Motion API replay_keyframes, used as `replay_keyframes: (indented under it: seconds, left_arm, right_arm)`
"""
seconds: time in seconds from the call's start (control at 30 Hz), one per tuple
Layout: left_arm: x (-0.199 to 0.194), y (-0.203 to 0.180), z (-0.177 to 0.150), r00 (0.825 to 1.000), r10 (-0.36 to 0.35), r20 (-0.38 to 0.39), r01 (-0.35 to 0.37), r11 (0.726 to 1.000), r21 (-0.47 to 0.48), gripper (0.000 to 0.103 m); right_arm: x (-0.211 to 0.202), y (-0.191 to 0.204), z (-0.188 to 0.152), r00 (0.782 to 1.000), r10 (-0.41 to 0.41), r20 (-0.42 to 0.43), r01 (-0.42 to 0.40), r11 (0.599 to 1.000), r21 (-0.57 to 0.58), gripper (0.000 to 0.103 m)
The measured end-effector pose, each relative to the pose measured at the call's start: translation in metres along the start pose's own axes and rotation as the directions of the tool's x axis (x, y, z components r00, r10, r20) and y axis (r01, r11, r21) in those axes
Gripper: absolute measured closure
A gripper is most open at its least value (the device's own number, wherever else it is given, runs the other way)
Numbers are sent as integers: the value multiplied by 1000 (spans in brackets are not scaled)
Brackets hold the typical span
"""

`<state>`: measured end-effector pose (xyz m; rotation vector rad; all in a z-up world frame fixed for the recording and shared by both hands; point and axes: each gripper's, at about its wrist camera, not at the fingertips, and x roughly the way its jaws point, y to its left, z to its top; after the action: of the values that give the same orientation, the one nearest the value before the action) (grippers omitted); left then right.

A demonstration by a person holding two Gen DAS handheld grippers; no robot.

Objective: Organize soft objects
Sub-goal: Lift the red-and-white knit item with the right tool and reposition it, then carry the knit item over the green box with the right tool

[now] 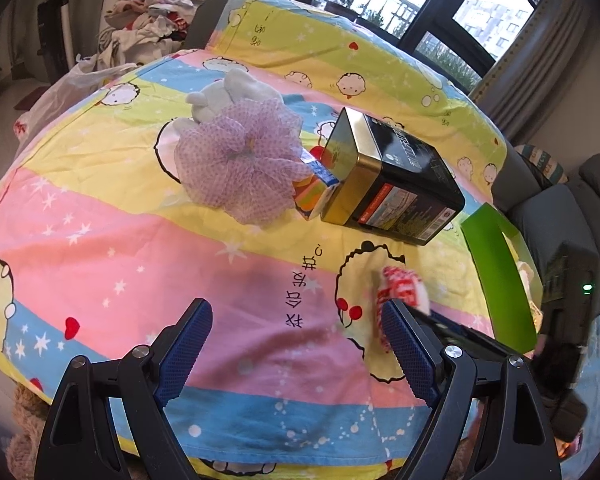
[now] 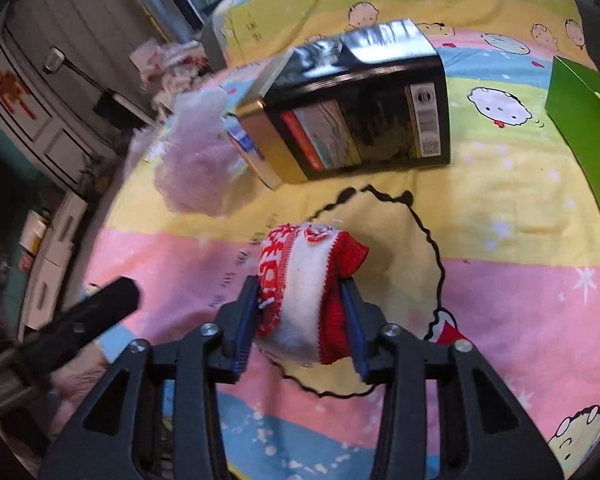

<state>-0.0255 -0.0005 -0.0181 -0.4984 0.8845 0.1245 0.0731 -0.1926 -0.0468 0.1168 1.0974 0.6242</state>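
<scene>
- Right wrist view: right tool [image 2: 300,312] angled steeply down over the desk [image 2: 520,200], blue pads clamped on either side of a red-and-white knitted sock bundle [image 2: 304,280]; bundle bulging up and forward between the jaws, held just above a cartoon face printed on the sheet.
- Black fingers of the left tool [image 2: 100,308] blurred at the lower left of the same view, close beside the right one.
- Left wrist view: left tool [image 1: 296,344] tipped down toward the pink stripe of the sheet, jaws spread wide, nothing between the pads [image 1: 188,344].
- Sock bundle [image 1: 400,292] seen just past the left tool's right-hand finger, blurred, with the right tool's dark body [image 1: 460,332] reaching in from the right edge.
- Farther back on the desk [image 1: 100,240]: a purple mesh bath puff [image 1: 236,164], touching a pale blue plush toy [image 1: 228,96] behind it.
- Beside the puff, a small colourful carton [image 1: 312,188] leaning against a black-and-gold tin [image 1: 392,176] lying on its side.
- Same tin [image 2: 356,108] and puff [image 2: 196,160] ahead of the held bundle in the right wrist view, well apart from it.
- Green box [image 1: 496,272] at the right edge of the desk; its wall [image 2: 584,132] also at the far right of the right wrist view.
- Heap of clothes [image 1: 148,20] beyond the desk, near the window.
</scene>
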Motion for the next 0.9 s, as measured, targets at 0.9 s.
replay_keyframes:
  seconds: [0.9]
  left_arm:
    - [62, -70, -32, 979, -148, -140, 163, 981, 102, 24]
  right_arm:
    - [-18, -52, 3, 980, 194, 47, -200, 954, 222, 53]
